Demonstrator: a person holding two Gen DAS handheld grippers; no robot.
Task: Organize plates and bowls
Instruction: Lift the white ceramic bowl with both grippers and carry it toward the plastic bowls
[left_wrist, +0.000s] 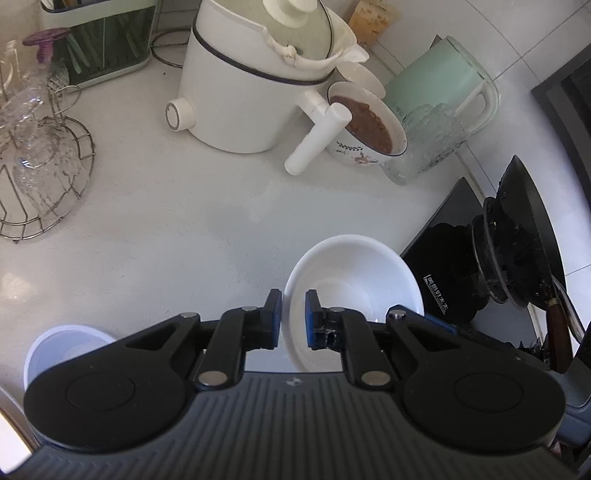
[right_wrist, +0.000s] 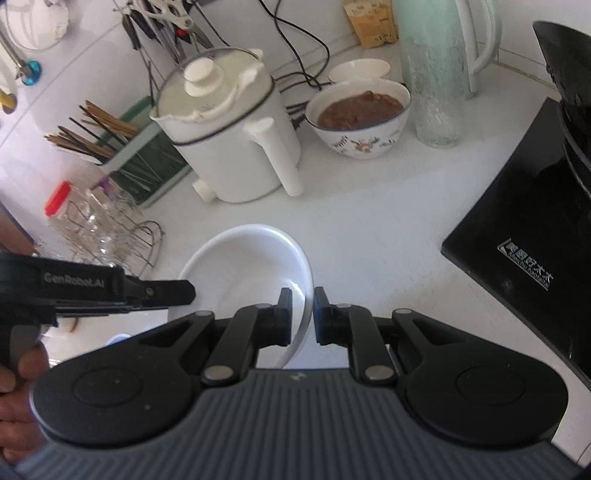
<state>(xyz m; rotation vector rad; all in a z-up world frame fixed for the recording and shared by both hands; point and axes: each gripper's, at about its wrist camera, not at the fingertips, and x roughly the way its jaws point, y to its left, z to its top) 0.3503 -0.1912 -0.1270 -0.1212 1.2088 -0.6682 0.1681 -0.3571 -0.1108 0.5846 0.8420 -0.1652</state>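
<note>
A plain white bowl (left_wrist: 351, 273) (right_wrist: 243, 266) hangs tilted over the white counter (left_wrist: 166, 229), held by both grippers. My left gripper (left_wrist: 293, 301) is shut on the bowl's left rim, which passes between its blue pads. My right gripper (right_wrist: 303, 297) is shut on the opposite rim. The left gripper (right_wrist: 186, 291) reaches in from the left edge of the right wrist view, with a person's hand (right_wrist: 14, 387) on its grip. A smaller white bowl (left_wrist: 66, 347) sits on the counter below the left gripper, mostly hidden by it.
At the back stand a white electric pot (left_wrist: 243, 92), a patterned bowl of brown food (left_wrist: 369, 125), a glass jug (left_wrist: 424, 144) and a green kettle (left_wrist: 443, 81). A wire rack of glasses (left_wrist: 37, 166) is on the left. A black cooktop with a wok (left_wrist: 517, 240) is on the right.
</note>
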